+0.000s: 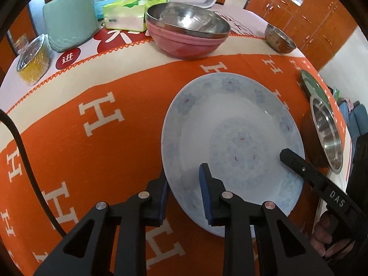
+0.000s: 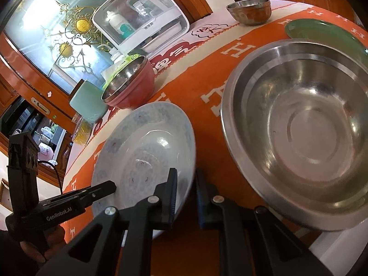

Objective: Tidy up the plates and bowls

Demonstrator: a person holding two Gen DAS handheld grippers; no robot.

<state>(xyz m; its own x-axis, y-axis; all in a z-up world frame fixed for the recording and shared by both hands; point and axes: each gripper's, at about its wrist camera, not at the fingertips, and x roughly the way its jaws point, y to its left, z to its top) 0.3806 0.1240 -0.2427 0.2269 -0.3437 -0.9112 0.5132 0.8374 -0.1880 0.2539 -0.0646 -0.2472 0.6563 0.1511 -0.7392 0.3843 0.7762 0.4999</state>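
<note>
Both tongs, left gripper (image 1: 184,192) and right gripper (image 2: 186,197), clamped your round pale-blue floral ceramic plate (image 1: 230,124) at opposite rim edges.

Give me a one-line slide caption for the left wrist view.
Both grippers clamp the blue-flowered plate's rim on an orange tablecloth.

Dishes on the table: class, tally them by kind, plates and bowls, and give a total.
Plates: 2, the blue-flowered plate and the green plate.
Bowls: 4, the steel bowl nested in the pink bowl, the large steel bowl and the small metal bowl.
Total: 6.
</note>
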